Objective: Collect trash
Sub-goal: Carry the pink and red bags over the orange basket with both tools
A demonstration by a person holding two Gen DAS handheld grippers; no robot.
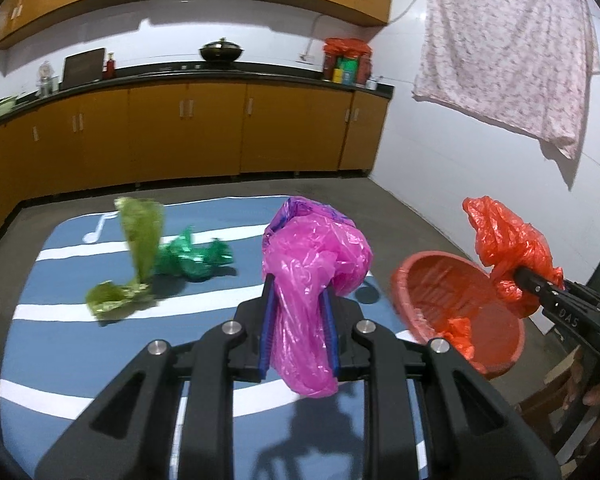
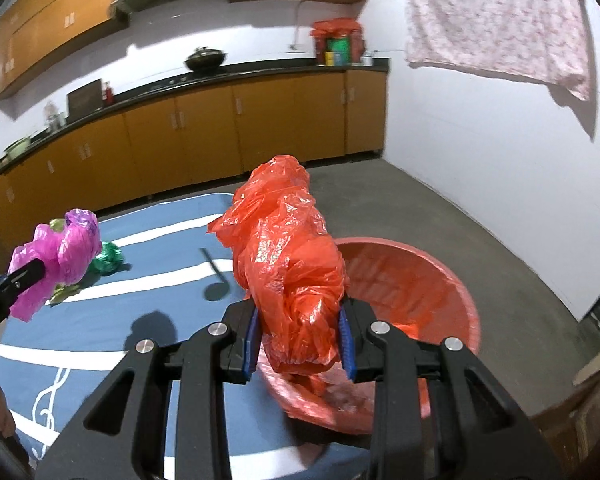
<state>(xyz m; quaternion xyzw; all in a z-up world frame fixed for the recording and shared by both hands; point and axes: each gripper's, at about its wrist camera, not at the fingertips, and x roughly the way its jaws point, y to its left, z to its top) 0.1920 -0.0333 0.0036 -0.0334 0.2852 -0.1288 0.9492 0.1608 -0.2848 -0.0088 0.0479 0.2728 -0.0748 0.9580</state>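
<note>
A: A kitchen is seen, with orange cupboards point(image 1: 188, 136) along a white wall, and in front of them a table under a blue cloth point(image 1: 60, 344) striped in white. What is being held over it?

B: A pink bag point(image 1: 312, 280) is clamped between the blue pads of the left gripper point(image 1: 300, 332), and an orange bag point(image 2: 292, 276) is pinched the same way by the right gripper point(image 2: 300, 344). Both sets of jaws are closed on crumpled plastic, which bulges above and hangs below the pads.

A: Why are the bags carried that high?

B: Probably so that nothing drags on the cloth. The orange bag is held right at the red basin point(image 2: 440, 292), which sits at the table's right edge and seems to be used as the bin; a scrap of orange plastic point(image 1: 458, 328) is already seen inside.

A: And the pink one?

B: It is held above the cloth, just left of the basin.

A: Is anything left?

B: A dark green wrapper point(image 1: 192, 260) and a light green bag point(image 1: 136, 256) are seen further left on the cloth, well apart from the basin.
</note>
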